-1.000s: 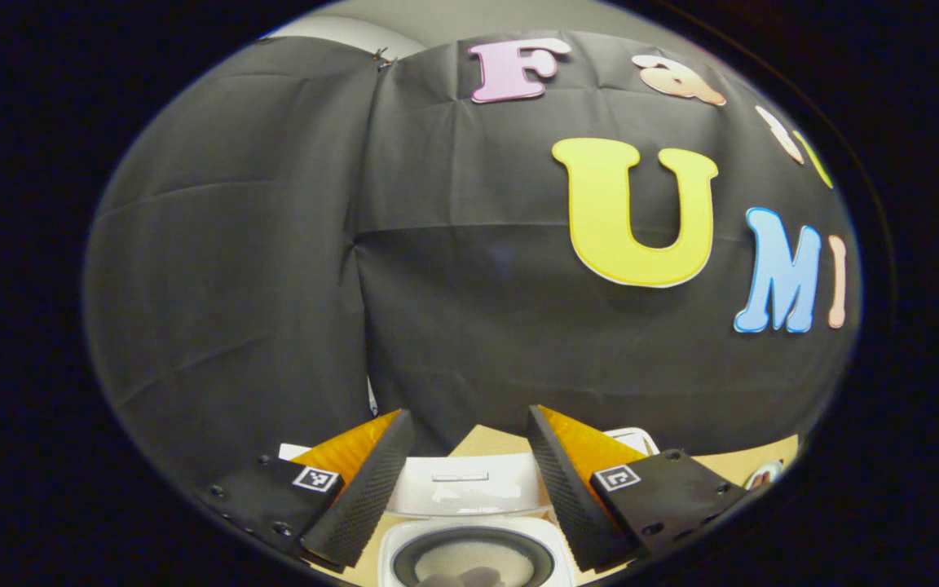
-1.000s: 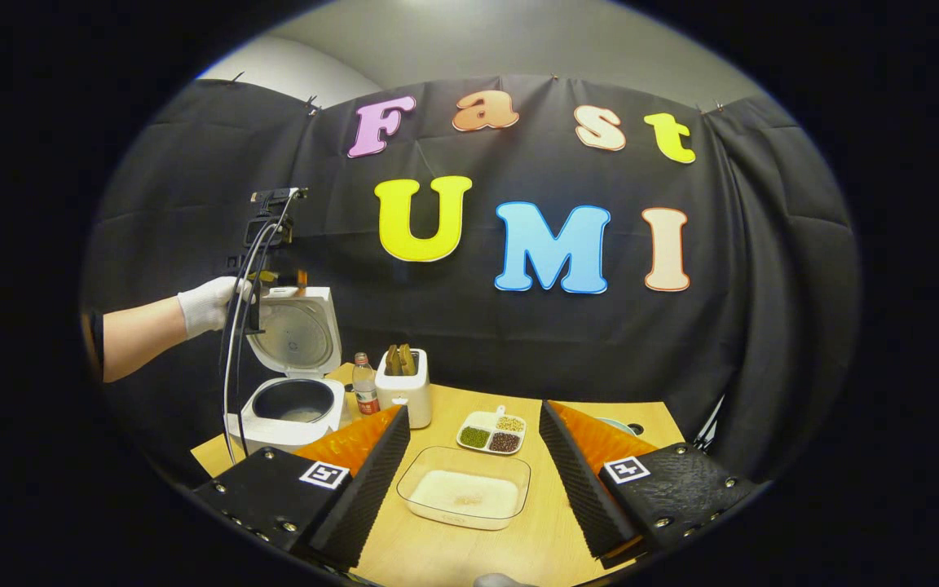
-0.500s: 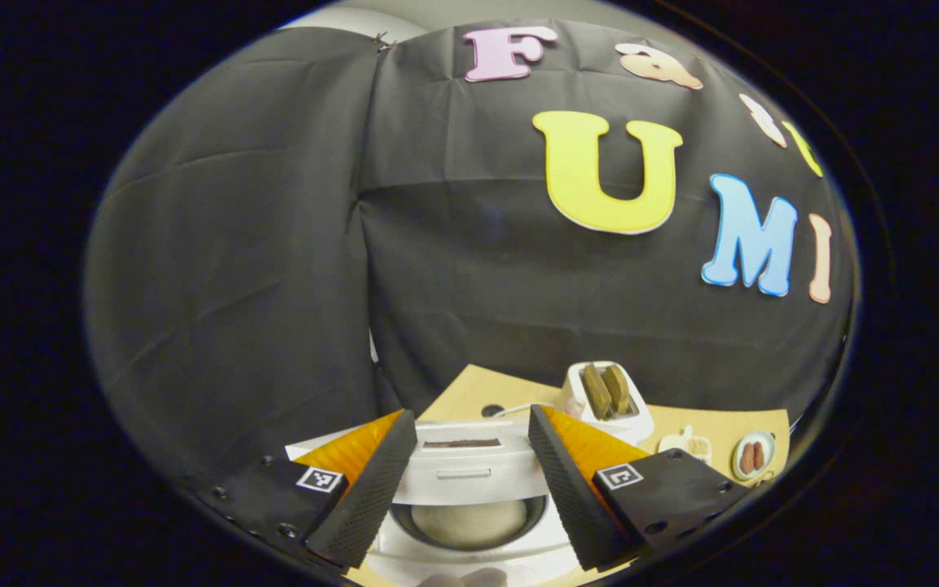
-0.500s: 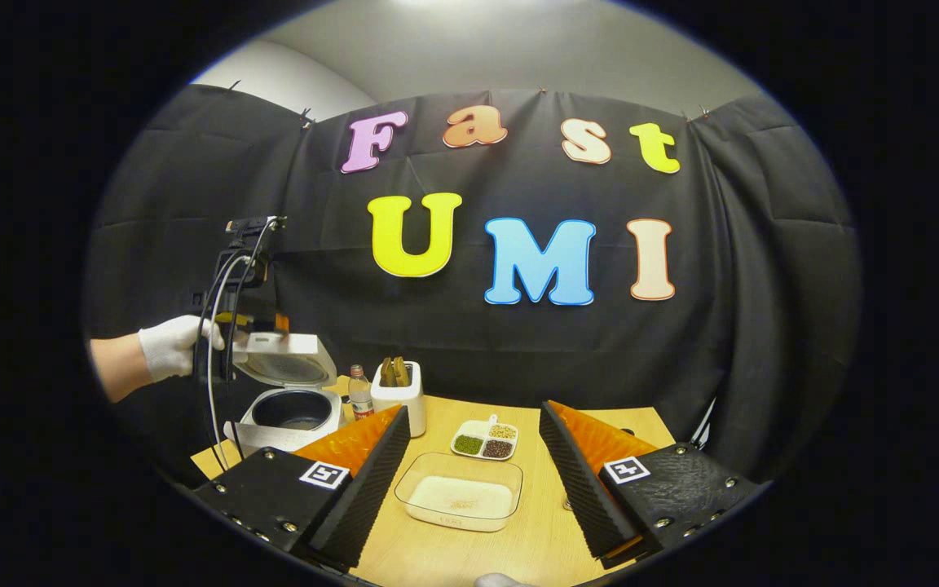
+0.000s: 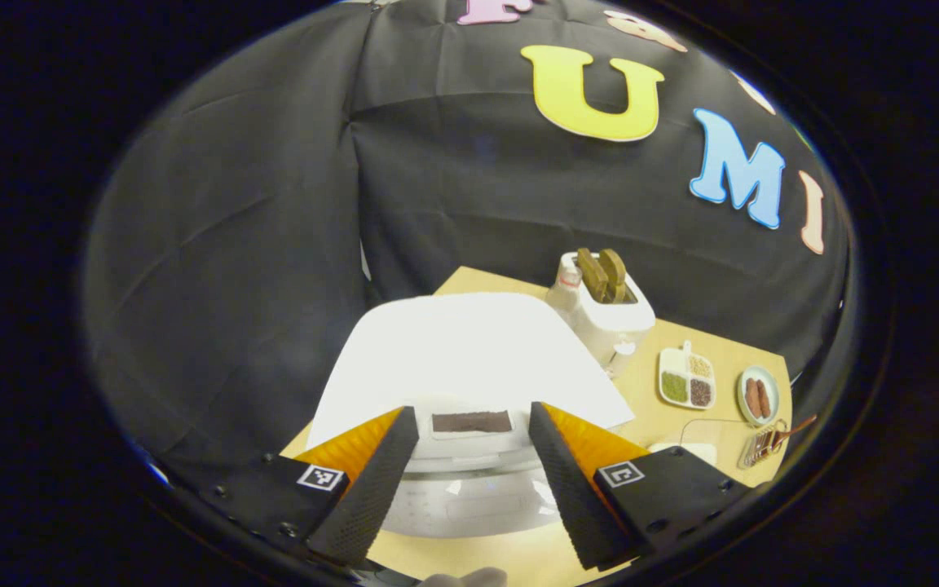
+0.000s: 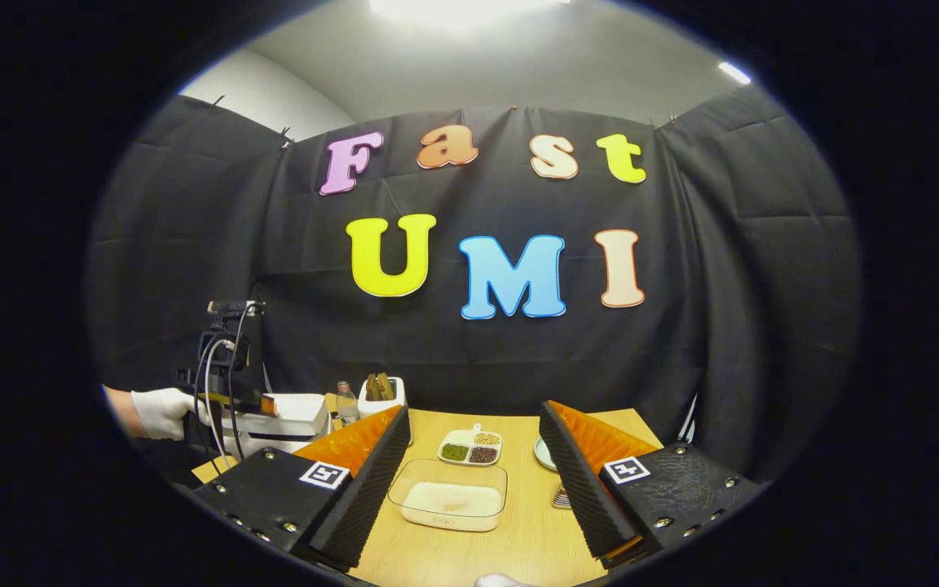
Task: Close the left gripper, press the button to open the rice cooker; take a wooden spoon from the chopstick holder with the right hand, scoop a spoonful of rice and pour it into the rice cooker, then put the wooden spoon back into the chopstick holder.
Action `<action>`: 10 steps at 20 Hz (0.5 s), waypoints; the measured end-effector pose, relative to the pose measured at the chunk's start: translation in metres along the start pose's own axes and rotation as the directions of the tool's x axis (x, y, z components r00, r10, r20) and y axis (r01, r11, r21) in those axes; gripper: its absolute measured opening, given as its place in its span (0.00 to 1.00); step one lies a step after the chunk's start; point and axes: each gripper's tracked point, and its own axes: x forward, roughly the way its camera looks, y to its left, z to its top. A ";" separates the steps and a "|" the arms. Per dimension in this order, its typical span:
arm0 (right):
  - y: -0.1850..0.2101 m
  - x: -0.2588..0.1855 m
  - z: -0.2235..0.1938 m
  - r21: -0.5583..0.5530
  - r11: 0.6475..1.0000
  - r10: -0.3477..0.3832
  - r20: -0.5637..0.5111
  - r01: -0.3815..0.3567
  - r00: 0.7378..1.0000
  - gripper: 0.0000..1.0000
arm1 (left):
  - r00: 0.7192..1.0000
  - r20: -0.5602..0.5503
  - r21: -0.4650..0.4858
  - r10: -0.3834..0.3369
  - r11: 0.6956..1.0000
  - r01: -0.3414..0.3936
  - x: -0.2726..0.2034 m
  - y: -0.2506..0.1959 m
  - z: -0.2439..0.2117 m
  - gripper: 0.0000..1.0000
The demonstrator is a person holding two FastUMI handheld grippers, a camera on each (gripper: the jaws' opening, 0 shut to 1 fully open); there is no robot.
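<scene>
Left gripper point(image 5: 465, 481): jaws spread, held over cooker point(image 5: 469, 367), lid down between fingers. Right gripper point(image 6: 473, 481): jaws spread, nothing held, rice dish point(image 6: 449, 495) between fingers; holder point(image 6: 378, 397) beyond, left.

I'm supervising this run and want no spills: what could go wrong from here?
1. The left gripper is open, and its fingers straddle the front of the cooker's lowered lid. Pressing like this may miss the button.
2. The bottle stands close beside the holder and next to the cooker. The open right gripper could tip it when reaching for a spoon.
</scene>
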 end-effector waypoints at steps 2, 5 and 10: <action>-0.005 -0.005 0.001 -0.003 1.000 -0.018 0.007 0.018 1.000 0.98 | 0.998 -0.058 -0.002 0.007 1.000 -0.007 0.009 0.001 -0.025 0.97; -0.007 -0.010 0.001 0.010 1.000 -0.023 0.009 0.022 1.000 0.98 | 0.994 -0.105 -0.004 0.007 1.000 -0.008 0.009 0.009 -0.044 0.99; -0.010 -0.015 -0.005 0.019 1.000 -0.022 -0.007 0.022 1.000 0.98 | 0.993 -0.113 0.015 0.019 1.000 -0.017 0.012 0.008 -0.042 0.98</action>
